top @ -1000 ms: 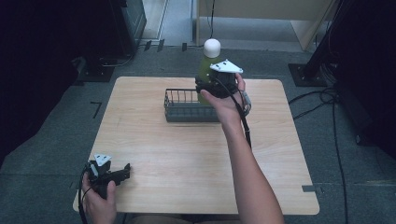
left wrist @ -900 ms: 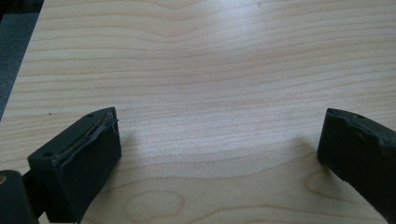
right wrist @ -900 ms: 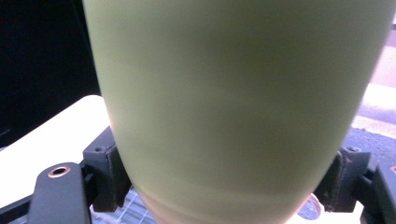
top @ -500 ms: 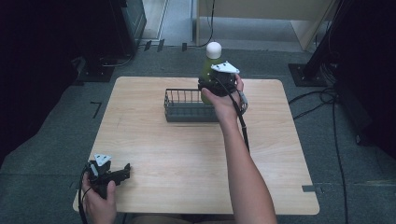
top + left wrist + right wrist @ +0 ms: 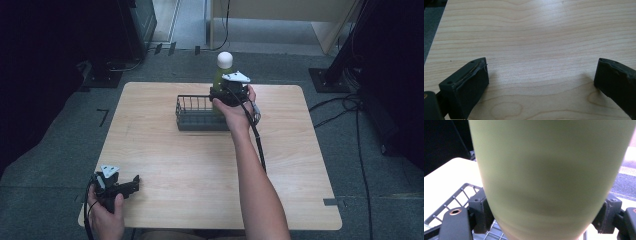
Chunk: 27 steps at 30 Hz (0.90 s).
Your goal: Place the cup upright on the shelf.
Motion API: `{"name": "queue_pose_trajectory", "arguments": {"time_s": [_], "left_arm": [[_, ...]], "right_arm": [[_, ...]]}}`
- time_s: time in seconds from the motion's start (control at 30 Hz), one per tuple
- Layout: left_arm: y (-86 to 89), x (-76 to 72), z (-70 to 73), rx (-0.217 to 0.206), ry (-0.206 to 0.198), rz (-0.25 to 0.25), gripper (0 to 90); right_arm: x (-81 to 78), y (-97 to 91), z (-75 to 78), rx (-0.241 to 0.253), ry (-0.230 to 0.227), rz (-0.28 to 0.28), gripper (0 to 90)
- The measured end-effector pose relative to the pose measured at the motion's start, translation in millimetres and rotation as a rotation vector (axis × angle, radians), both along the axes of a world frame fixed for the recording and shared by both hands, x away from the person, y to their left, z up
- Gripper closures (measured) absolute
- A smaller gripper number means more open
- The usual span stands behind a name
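Note:
A green bottle (image 5: 220, 76) with a white round cap stands upright in my right gripper (image 5: 227, 93), whose jaws are shut on its body above the right end of a dark wire basket (image 5: 194, 114). In the right gripper view the green bottle (image 5: 549, 177) spans most of the frame, with both black pads pressed on its sides and the basket's wires (image 5: 454, 201) below. My left gripper (image 5: 120, 185) rests at the table's near left corner. Its jaws stand open over bare wood, and both fingers (image 5: 466, 86) hold nothing between them.
The wooden table (image 5: 300, 165) has free surface in the middle and at the right. The person's right forearm (image 5: 250, 170) reaches across it with a cable trailing alongside. Dark equipment and cables lie on the floor around the table.
My right gripper has come down and slightly nearer with the green bottle, lowering it toward the basket's right end. The left gripper has stayed in place.

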<state>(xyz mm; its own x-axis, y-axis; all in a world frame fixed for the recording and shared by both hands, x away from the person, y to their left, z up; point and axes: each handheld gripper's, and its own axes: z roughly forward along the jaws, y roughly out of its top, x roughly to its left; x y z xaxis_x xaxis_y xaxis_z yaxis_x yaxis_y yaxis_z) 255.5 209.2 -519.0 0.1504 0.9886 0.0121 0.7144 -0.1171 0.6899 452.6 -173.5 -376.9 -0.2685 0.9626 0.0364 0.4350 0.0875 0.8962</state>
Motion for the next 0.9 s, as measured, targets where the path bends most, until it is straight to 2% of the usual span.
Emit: {"name": "queue_pose_trajectory", "arguments": {"time_s": [0.27, 0.4, 0.47, 0.57, 0.9], "left_arm": [[-0.1, 0.0, -0.1, -0.001, -0.001, 0.001, 0.0], [-0.1, 0.0, -0.1, -0.001, -0.001, 0.001, 0.0], [-0.1, 0.0, -0.1, -0.001, -0.001, 0.001, 0.0], [0.0, 0.0, 0.0, 0.0, 0.0, 0.0, 0.0], [-0.1, 0.0, -0.1, -0.001, -0.001, 0.001, 0.0]], "right_arm": [[1.1, -0.3, -9.2, -0.004, 0.029, -0.002, 20.4], [0.7, -2.5, -10.7, 0.015, 0.021, -0.002, 20.3], [0.3, -3.2, -15.1, 0.031, -0.009, 0.005, 19.8], [1.6, -4.1, -16.4, 0.038, -0.017, 0.006, 19.7], [3.2, -4.9, -17.5, 0.067, 0.0, -0.003, 14.6]]}}
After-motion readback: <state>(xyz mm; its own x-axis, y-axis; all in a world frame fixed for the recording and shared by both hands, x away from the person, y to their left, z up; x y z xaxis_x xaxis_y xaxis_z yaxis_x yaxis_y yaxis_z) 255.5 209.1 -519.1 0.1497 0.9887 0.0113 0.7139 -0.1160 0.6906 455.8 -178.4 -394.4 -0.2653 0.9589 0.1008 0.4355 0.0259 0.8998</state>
